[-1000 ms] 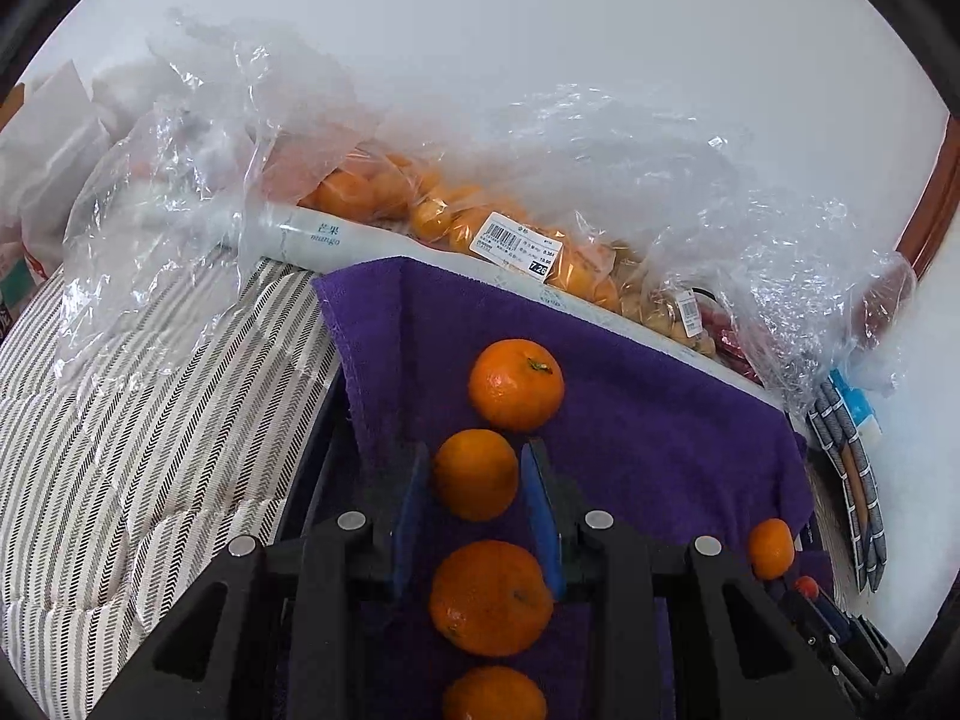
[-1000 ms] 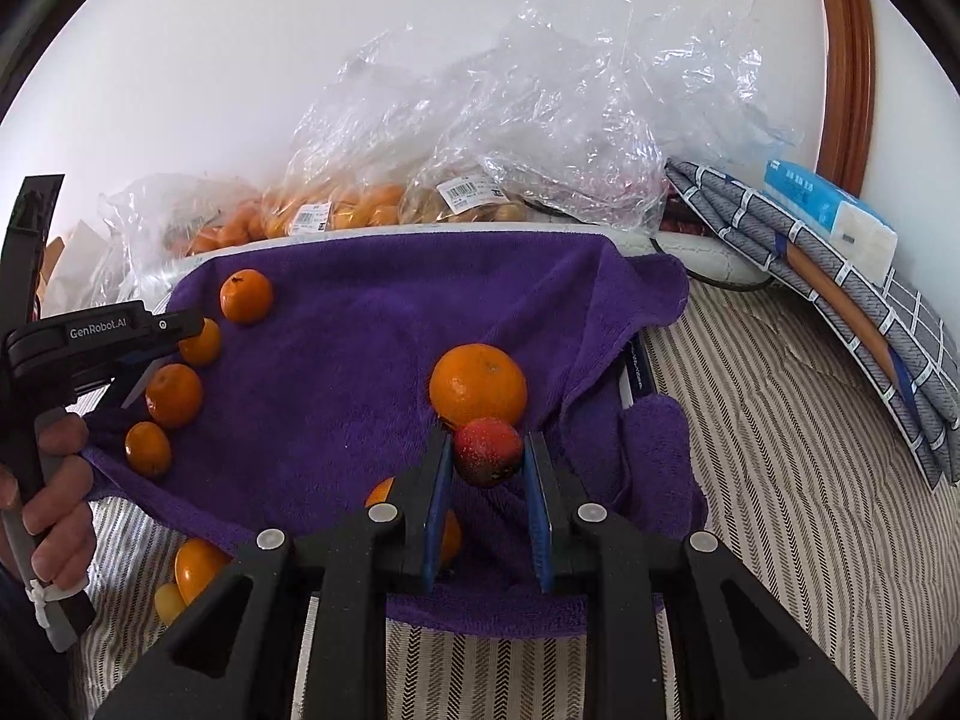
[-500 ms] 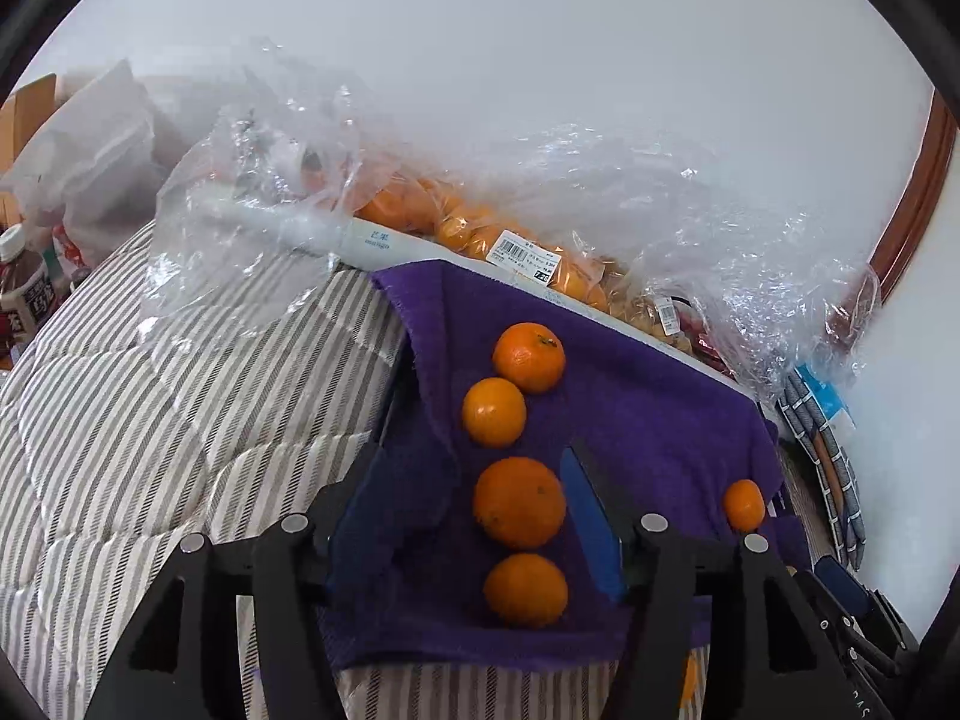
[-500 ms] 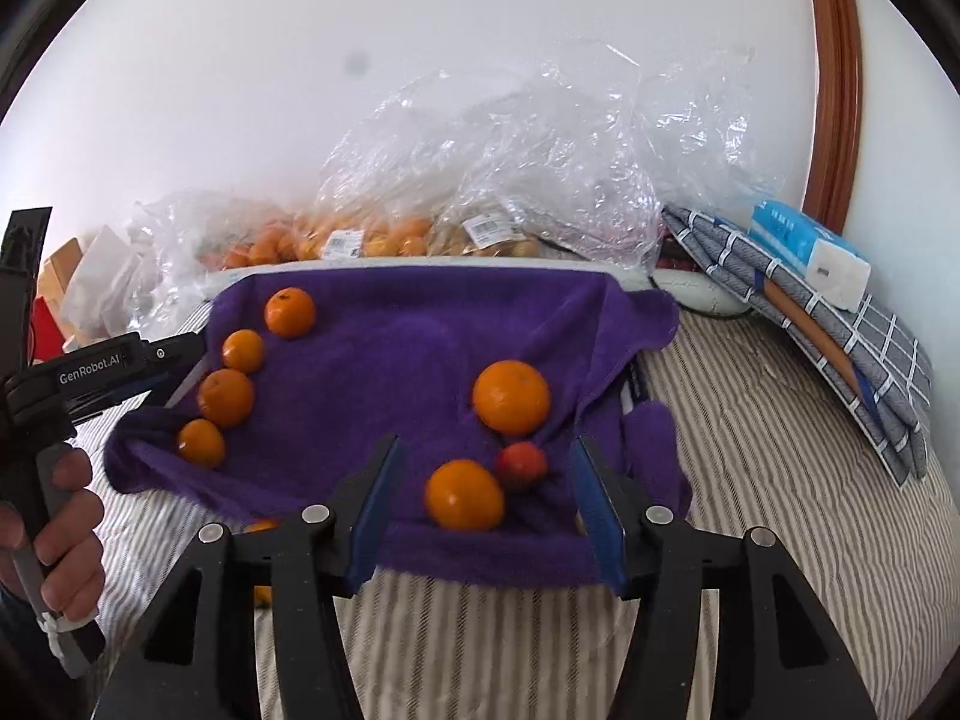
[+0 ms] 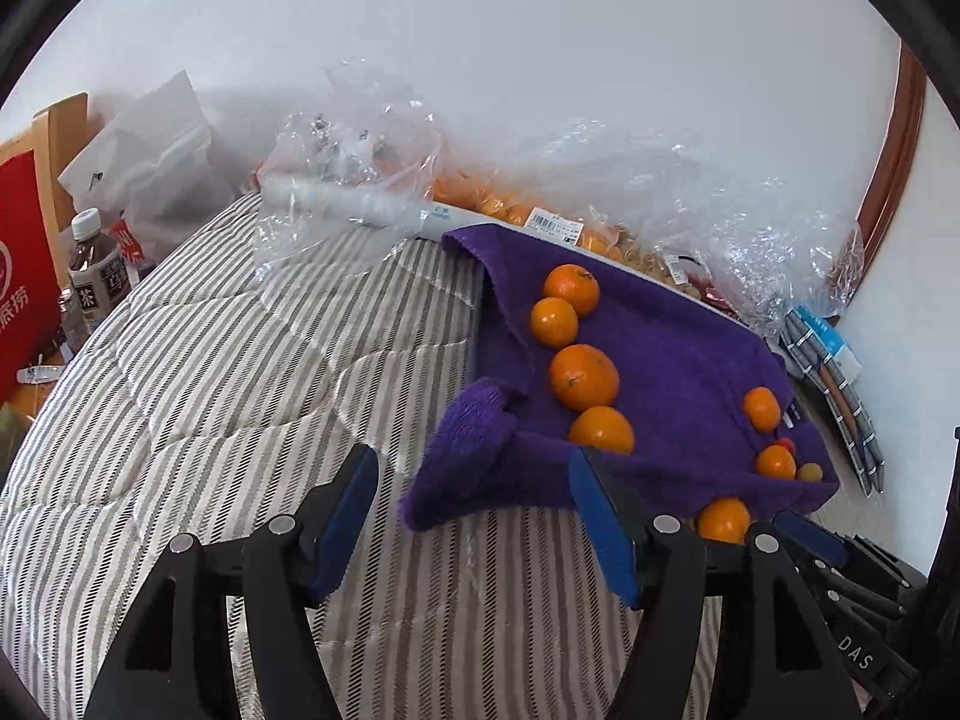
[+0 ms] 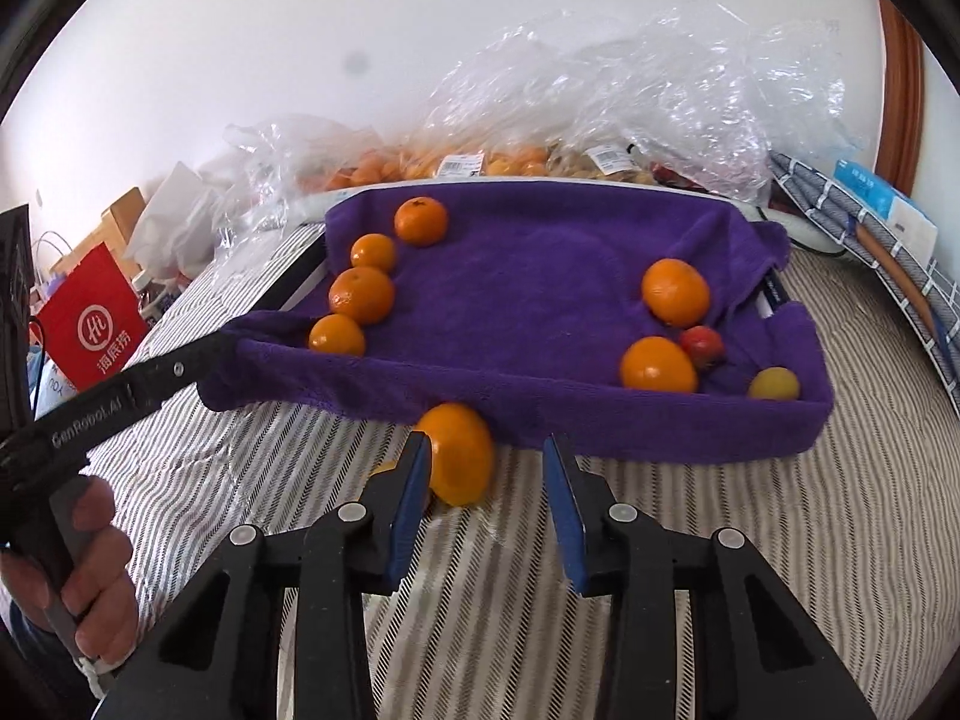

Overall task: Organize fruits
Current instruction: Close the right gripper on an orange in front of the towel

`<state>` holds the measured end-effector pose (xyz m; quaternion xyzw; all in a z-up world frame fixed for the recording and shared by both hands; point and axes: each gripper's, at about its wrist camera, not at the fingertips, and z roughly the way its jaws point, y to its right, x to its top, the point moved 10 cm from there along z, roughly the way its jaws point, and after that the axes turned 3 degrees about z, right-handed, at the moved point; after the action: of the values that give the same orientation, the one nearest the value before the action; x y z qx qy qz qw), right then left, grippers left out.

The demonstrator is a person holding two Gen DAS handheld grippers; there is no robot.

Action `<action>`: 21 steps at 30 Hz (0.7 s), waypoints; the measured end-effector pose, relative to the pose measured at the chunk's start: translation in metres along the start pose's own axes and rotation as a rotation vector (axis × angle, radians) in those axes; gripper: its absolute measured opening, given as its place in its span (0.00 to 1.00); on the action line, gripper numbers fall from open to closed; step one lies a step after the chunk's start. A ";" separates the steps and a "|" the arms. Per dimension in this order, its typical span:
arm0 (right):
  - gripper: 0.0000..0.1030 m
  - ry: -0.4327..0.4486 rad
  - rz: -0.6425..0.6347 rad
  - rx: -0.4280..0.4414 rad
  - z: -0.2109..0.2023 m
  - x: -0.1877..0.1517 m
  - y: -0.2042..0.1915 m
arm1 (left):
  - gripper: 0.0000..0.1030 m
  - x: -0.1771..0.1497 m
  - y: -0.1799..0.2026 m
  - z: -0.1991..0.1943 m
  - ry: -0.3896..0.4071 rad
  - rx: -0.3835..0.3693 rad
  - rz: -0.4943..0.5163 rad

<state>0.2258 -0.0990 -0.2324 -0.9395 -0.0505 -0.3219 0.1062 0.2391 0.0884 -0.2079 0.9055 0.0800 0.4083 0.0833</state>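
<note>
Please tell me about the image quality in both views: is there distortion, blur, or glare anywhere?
Left wrist view: strong fisheye bending, dark corners; the plastic bags glint with daylight glare; the purple towel looks sharp. Right wrist view: same curved distortion; the near orange beside the right gripper looks slightly soft; a grey smudge marks the white wall.

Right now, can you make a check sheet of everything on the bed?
Surface: striped grey-and-white quilt, purple fluffy towel spread on it.
Job's things: four oranges in a row, two oranges, small red fruit, small yellow fruit on towel; one orange off it.
Clutter: crinkly clear plastic bags, red paper bag, bottle.
Grippers: left gripper open, empty; right gripper open, just closing around stray orange.
Cables: nothing seen.
Surroundings: white wall.
</note>
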 end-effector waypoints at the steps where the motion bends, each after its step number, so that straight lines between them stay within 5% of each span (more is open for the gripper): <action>1: 0.37 -0.013 0.006 0.002 0.005 -0.001 -0.002 | 0.62 0.000 -0.004 -0.001 0.002 0.002 -0.002; 9: 0.33 -0.050 0.016 0.027 0.022 0.000 -0.013 | 0.62 -0.001 -0.026 0.001 -0.009 -0.015 -0.104; 21: 0.31 -0.017 0.037 0.047 0.005 0.004 -0.008 | 0.62 -0.007 -0.009 0.001 0.000 -0.001 -0.007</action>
<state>0.2309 -0.0895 -0.2320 -0.9402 -0.0416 -0.3105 0.1338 0.2346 0.0953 -0.2157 0.9053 0.0832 0.4078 0.0853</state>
